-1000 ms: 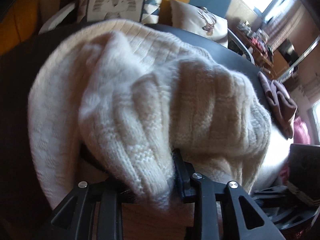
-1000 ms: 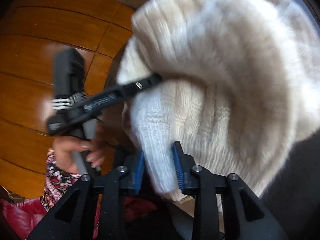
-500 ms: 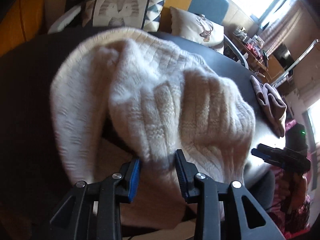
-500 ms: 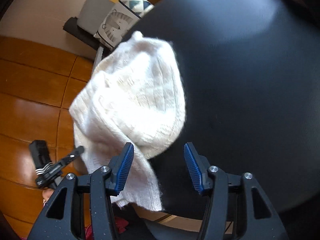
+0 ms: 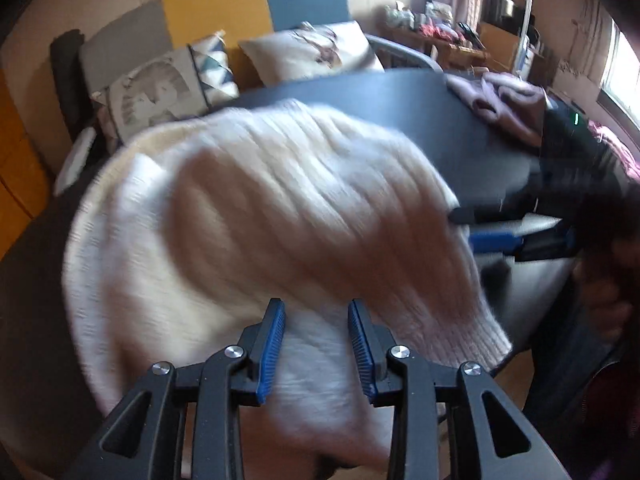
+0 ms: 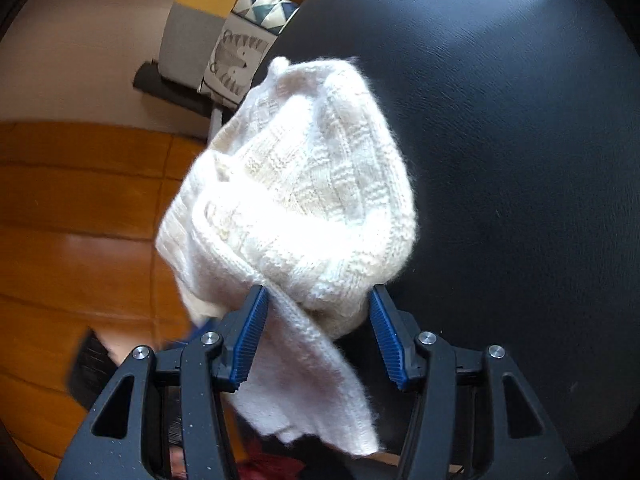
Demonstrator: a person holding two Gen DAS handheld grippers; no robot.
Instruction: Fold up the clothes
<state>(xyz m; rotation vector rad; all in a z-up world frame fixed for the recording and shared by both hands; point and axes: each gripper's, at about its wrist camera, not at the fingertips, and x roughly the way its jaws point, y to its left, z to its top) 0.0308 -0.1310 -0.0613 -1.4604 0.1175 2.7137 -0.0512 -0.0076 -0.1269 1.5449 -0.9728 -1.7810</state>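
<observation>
Cream ribbed-knit sweater (image 6: pixel 312 184) lies bunched at the nine o'clock edge of the round black table (image 6: pixel 500 128), one end hanging off. Both the left gripper (image 5: pixel 316 336) and right gripper (image 6: pixel 318 334) have blue pads apart, knit between them, unpinched. Mauve crumpled garment (image 5: pixel 504 100) sits at two o'clock.

sweater (image 6: pixel 304 184) blocking table (image 6: pixel 520 160) edge, rest open

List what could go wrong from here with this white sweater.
1. Part of the white sweater hangs off the edge of the black table, so it could slide toward the wooden floor.
2. Both the right gripper and left gripper stand open around knit, gripping nothing; the bunched fold may slump.
</observation>
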